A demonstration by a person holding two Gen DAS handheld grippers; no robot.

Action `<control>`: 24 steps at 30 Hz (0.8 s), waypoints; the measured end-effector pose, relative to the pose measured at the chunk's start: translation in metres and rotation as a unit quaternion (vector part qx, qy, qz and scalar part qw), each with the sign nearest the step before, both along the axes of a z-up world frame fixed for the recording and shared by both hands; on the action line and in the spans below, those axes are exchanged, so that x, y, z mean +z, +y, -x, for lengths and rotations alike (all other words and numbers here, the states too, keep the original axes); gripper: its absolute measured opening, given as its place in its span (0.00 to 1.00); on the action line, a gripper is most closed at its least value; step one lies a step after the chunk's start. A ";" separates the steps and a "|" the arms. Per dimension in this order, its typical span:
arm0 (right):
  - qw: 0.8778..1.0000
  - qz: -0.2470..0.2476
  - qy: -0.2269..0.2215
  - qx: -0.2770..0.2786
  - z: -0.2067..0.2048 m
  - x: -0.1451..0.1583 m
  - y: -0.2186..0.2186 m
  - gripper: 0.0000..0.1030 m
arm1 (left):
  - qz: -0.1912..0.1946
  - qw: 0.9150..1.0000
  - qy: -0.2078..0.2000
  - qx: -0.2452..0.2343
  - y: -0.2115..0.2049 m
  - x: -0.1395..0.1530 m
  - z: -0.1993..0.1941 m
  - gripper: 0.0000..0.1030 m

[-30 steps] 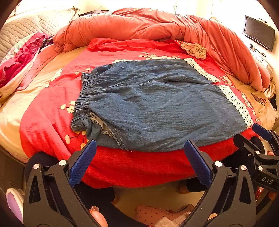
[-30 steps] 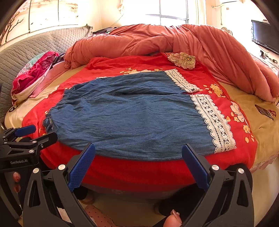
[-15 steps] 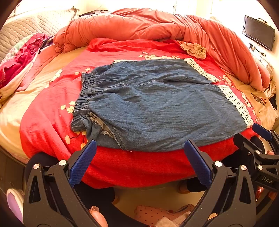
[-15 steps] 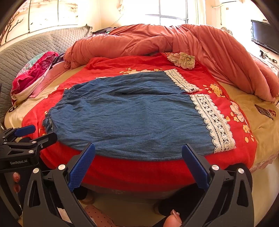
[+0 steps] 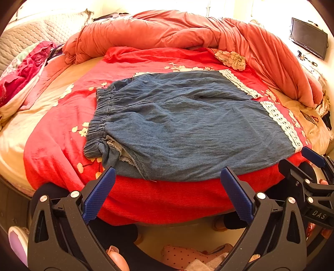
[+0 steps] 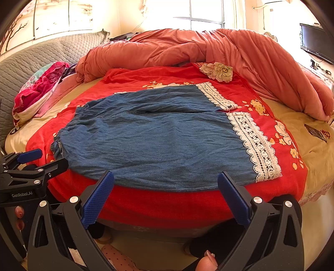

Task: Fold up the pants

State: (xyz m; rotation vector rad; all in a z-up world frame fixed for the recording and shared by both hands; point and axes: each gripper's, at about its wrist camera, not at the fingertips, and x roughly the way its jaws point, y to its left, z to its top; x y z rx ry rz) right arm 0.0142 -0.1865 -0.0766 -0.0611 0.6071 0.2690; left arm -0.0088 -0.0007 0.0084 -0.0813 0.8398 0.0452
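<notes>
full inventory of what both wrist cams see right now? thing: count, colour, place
blue denim pants with white lace hems: 1, blue and white, spread flat at the near edge of the bed, waistband to the left
red floral bedspread: 1, red with pale flowers, under the pants
salmon-orange quilted duvet: 1, salmon-orange, bunched along the far and right side of the bed
pink patterned cloth bundle: 1, pink and white, far left of the bed
grey quilted headboard: 1, grey, behind the bundle
black wall television: 1, black, upper right
window: 1, bright, behind the bed
left gripper: 1, black with blue fingers, open, in front of the bed edge
right gripper: 1, black with blue fingers, open, in front of the bed edge
</notes>
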 end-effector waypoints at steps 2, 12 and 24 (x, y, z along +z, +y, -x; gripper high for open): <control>1.000 0.000 0.001 0.000 0.000 0.000 0.000 0.96 | 0.000 1.000 0.001 0.000 0.000 0.000 0.000 0.92; 1.000 0.000 0.002 -0.001 -0.001 0.000 -0.001 0.96 | 0.000 1.000 0.000 -0.001 0.000 0.000 0.000 0.92; 1.000 0.009 0.002 0.008 -0.021 0.004 0.013 0.96 | 0.012 1.000 0.006 0.006 0.009 -0.002 -0.021 0.92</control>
